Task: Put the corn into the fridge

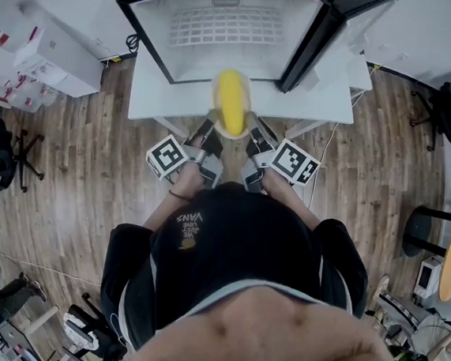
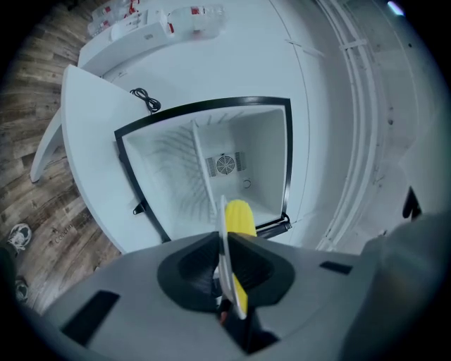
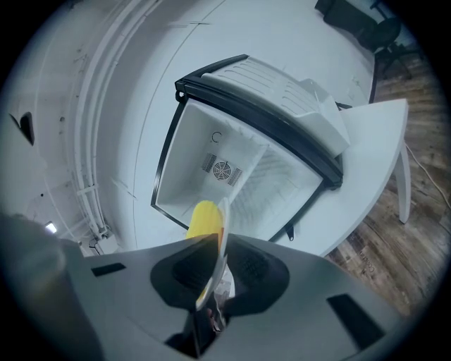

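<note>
Corn [image 1: 231, 105] sits on a plate [image 1: 246, 126]; left gripper [image 1: 211, 131] and right gripper [image 1: 253, 138] clamp its rim. Next, I judge: carry it level into the open fridge [image 1: 232, 29], upper centre.

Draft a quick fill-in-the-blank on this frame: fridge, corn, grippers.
1. The door of the fridge stands ____.
2. The corn is coloured ____.
3. The left gripper and the right gripper are both shut on the rim of the white ____ that carries the corn.

Missing words: open; yellow; plate.
</note>
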A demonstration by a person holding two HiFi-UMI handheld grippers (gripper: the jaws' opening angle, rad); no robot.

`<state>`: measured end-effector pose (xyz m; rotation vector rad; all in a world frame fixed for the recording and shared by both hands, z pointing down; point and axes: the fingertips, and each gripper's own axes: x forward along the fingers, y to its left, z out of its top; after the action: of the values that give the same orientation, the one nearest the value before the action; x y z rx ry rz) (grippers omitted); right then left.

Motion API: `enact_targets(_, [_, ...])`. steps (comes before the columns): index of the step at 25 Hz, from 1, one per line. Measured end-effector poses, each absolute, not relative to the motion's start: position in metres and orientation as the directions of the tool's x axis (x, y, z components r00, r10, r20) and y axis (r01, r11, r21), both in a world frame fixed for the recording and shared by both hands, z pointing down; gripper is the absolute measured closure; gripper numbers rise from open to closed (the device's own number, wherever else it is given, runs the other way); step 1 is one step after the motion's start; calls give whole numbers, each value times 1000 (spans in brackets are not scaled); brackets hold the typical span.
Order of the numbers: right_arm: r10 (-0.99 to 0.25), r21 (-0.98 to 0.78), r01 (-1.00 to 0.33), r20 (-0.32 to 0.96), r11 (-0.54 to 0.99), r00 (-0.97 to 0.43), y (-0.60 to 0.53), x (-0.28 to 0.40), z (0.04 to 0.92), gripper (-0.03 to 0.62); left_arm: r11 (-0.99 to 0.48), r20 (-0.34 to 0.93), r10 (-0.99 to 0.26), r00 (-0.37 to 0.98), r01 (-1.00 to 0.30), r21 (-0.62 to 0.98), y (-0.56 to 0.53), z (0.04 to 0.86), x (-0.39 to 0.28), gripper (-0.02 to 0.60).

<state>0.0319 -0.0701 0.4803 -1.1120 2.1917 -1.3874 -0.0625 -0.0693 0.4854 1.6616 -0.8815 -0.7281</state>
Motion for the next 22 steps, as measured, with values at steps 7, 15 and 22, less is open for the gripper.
enact_targets(7, [-767, -870, -445, 135, 211, -627, -96, 21, 480, 557, -147, -8, -831, 556, -206, 968, -97, 487, -75, 538])
enact_targets(15, [-784, -867, -454, 133, 204, -607, -125, 10, 478, 557, -161, -26, -815, 579, -184, 970, -128, 484, -86, 538])
enact_targets(22, [-796, -870, -451, 127, 197, -592, -140, -3, 479, 557, -178, -39, -803, 595, -178, 968, -145, 482, -97, 538])
